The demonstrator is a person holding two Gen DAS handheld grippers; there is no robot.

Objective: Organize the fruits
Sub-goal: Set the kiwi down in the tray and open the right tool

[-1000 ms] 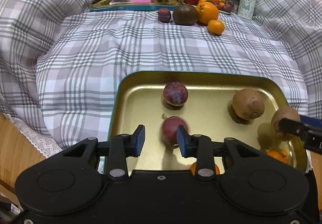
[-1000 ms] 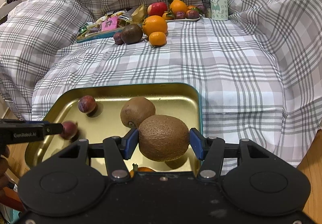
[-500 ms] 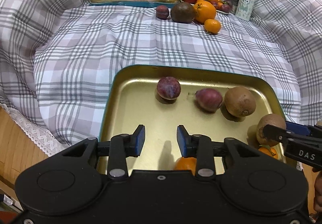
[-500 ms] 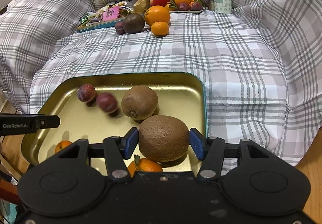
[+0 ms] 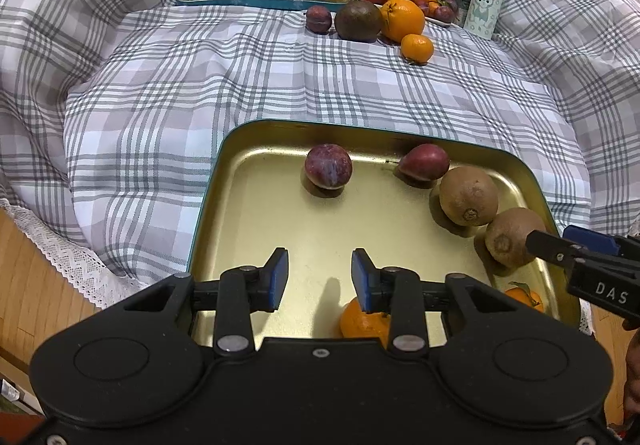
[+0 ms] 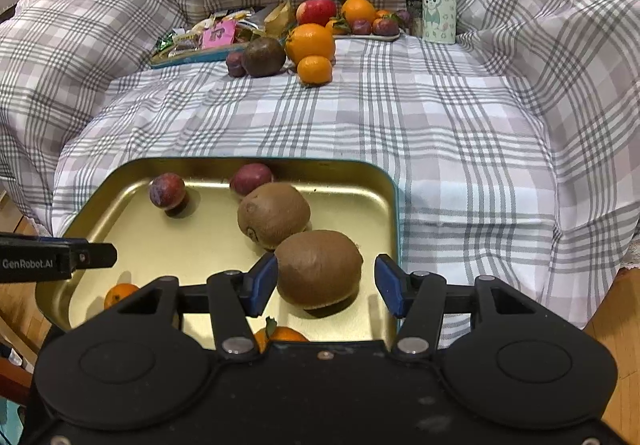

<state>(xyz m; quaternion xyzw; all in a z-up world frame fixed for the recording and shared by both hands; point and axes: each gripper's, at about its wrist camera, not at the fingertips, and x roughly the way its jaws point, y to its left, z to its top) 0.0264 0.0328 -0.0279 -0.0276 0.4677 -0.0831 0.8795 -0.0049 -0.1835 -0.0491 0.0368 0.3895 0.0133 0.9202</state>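
Right tool (image 6: 326, 287) spread apart, near kiwi (image 6: 319, 269) resting between pads on gold tray (image 6: 394, 205), likely just set beside second kiwi (image 6: 273, 213). Left tool (image 5: 319, 279) parted, empty; plums (image 5: 328, 171) ahead, grouped by kind.

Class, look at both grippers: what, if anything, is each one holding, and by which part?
Nothing is held. The right gripper stands open around a kiwi resting in the tray; the left gripper is open and empty.

Both cams ride right behind their tool, looking forward and down, close over the gold tray (image 5: 208, 205) (image 6: 394, 205). Left tool (image 5: 319, 279) sits at its left end, right tool (image 6: 326, 285) at its right. Both catch the tray plus the bed beyond.
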